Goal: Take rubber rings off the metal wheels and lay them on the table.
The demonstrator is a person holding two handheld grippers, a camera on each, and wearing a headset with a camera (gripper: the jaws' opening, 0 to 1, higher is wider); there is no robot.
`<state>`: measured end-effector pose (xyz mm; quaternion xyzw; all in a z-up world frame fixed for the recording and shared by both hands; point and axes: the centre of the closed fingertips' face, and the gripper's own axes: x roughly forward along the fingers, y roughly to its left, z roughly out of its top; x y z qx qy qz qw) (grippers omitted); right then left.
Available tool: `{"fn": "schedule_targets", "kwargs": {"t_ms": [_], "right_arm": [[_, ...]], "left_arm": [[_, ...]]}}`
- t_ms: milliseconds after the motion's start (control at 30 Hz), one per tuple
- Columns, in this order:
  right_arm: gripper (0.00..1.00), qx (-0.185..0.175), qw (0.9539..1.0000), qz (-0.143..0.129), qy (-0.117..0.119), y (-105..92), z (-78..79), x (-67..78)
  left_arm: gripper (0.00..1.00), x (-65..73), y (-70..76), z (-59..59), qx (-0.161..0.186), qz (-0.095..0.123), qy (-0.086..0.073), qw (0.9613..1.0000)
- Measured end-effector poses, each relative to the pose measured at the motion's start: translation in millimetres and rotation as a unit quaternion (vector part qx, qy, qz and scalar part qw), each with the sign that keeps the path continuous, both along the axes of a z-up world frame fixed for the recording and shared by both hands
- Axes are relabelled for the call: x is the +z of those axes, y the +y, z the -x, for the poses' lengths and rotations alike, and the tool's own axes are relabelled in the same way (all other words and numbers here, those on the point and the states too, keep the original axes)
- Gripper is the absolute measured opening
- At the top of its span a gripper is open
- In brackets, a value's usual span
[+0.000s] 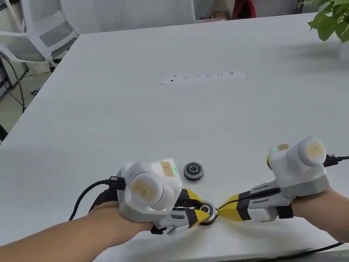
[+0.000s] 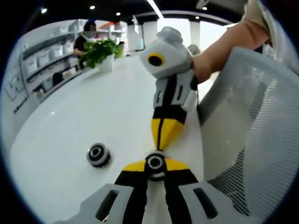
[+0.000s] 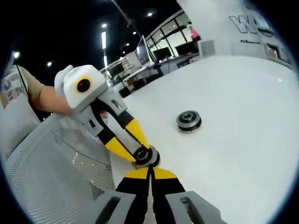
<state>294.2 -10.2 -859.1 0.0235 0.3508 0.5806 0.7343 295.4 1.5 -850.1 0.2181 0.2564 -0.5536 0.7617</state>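
We see the L gripper [image 1: 204,212] clamping a metal wheel [image 2: 155,162] btwn its tips. The R gripper [image 3: 150,171], jaws pressed together, touches the rim (pinch unclear). A second wheel [image 1: 193,171] lies beyond both jaws.

Two small metal wheels are in play. The free wheel [image 1: 193,171] lies flat on the table, a silvery hub with a centre hole and its dark rubber ring [image 1: 186,171] seated around the rim. It rests near the held wheel [image 1: 206,209], at about eleven o'clock from it in the head view. The held wheel is the same kind, dark at the rim and bright in the middle. It sits clamped between the yellow tips of the left gripper [image 1: 204,212], with the closed tips of the right gripper [image 1: 221,209] meeting its edge at three o'clock.
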Motion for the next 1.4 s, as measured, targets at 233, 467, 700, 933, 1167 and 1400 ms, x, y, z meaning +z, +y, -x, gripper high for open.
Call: {"fn": "schedule_targets", "kwargs": {"t_ms": [233, 467, 700, 933, 1167, 1400], "right_arm": [[0.00, -0.021, 0.9992, -0.023, 0.024, 3.7, 1.2, 6.1], [0.00, -0.029, 0.9983, -0.032, 0.039, 6.6, 4.4, 10.4], [0.00, -0.031, 0.9977, -0.038, 0.048, 8.2, 5.1, 13.0], [0.00, -0.032, 0.9971, -0.041, 0.056, 8.6, 4.8, 14.6], [0.00, -0.030, 0.9970, -0.043, 0.058, 9.4, 4.5, 15.7], [0.00, -0.023, 0.9967, -0.050, 0.060, 12.8, 7.5, 18.8]], "left_arm": [[0.13, -0.2, -0.3, -0.3, 0.001, -0.004, -0.004, 1.0000], [0.13, -0.2, -0.8, -0.7, 0.004, -0.008, -0.007, 0.9999], [0.12, -0.5, -0.7, -0.8, 0.005, -0.009, -0.004, 0.9999], [0.12, -0.6, -0.7, -0.9, 0.009, -0.011, -0.003, 0.9999], [0.12, -0.8, -0.6, -1.1, 0.011, -0.011, -0.001, 0.9999], [0.12, -0.8, -0.7, -1.0, 0.012, -0.011, -0.001, 0.9999]]}}
